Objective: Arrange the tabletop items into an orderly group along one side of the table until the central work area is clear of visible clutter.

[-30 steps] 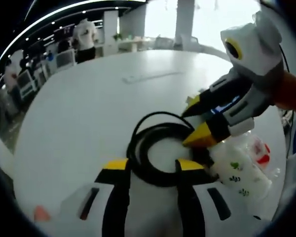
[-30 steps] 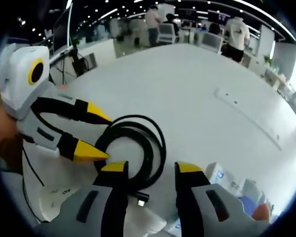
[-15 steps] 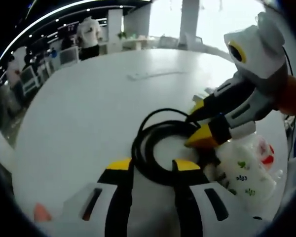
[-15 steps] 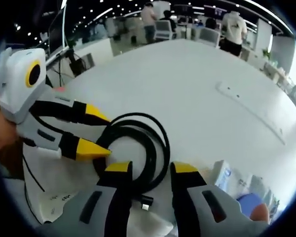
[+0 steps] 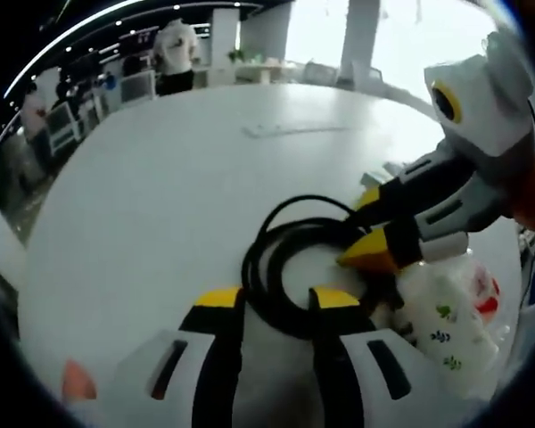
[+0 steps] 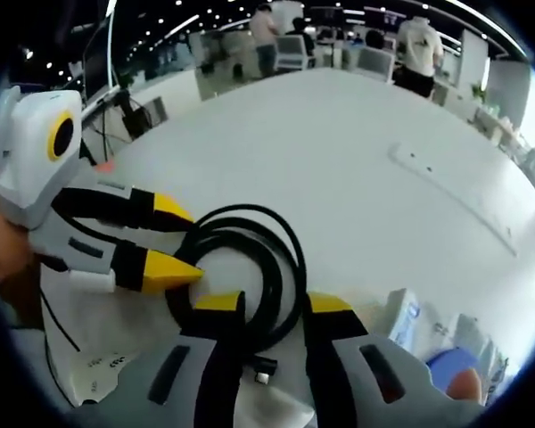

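A coiled black cable (image 5: 294,267) lies on the white table (image 5: 152,205), near the edge closest to the person, and both grippers work at it from opposite sides. The left gripper (image 5: 276,299) has its yellow-tipped jaws spread a little, one on either side of the near arc of the coil; whether they are pinching the strands cannot be told. In the right gripper view the same coil (image 6: 245,267) sits between the right gripper (image 6: 272,305) and the other one, and here too the jaws are parted around the cable's near loop, with its plug end (image 6: 263,370) just below.

To do this step well, I judge each gripper should close on all the strands of the loop at once, so the coil stays wound, then slide or lift it as one bundle toward the side where the other things sit. A loose strand could spring out and spread across the middle.

Just beside the cable lies a clear plastic bag with printed marks (image 5: 446,321), and small packets (image 6: 428,330) rest at the table's near edge. Further off a long flat white strip (image 6: 450,196) lies alone. Beyond the table are office desks, chairs and standing people under ceiling lights.
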A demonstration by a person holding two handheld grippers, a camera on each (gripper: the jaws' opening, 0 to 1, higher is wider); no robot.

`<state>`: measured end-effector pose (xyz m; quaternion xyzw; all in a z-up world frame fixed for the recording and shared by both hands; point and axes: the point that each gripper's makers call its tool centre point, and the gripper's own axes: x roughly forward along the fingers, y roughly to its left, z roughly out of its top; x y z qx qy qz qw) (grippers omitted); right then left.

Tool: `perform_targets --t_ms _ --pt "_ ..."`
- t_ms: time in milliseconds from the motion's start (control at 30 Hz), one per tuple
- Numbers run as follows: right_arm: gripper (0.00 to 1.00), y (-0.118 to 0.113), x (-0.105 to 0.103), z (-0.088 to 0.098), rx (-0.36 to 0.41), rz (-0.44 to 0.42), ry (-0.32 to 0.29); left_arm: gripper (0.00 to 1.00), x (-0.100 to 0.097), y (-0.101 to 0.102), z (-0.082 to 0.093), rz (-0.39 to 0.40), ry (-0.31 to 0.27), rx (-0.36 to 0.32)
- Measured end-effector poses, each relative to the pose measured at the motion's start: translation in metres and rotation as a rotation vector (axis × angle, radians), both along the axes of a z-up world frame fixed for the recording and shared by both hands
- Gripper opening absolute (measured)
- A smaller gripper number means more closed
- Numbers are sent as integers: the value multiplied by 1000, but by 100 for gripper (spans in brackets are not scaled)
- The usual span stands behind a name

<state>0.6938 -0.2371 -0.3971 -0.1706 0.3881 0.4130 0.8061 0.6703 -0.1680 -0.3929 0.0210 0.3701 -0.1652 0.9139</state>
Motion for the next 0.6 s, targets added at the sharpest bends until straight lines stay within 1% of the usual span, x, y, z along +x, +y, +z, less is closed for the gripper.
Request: perform_targets --t_ms 200,267,500,600 --pt "20 -1 2 0 -12 -20 -5 21 1 2 -1 10 0 24" --pt "17 -1 2 1 -7 -29 -4 18 0 3 0 15 -2 21" --pt "12 -1 5 2 5 -52 -8 14 2 6 1 49 -12 7" --pt "10 -2 5 3 21 -68 9 13 2 7 2 56 -16 5"
